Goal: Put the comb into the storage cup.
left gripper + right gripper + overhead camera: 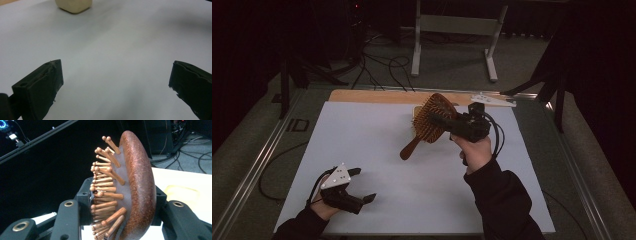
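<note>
Over the white counter (377, 150) you've got the wooden hairbrush (428, 122) up in the air, right gripper (443, 120) jaws clamped across its head so the handle hangs free. Your left gripper (358, 186) sits low with jaws wide, nothing in them, probably ready to take it.

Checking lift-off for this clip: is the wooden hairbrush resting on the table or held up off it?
Held up off it. The right hand-held gripper clamps the hairbrush by its head, handle hanging free above the white table.

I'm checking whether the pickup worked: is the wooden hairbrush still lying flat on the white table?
No, the right tool clamps the wooden hairbrush by its head and holds it above the white table, handle hanging down.
</note>
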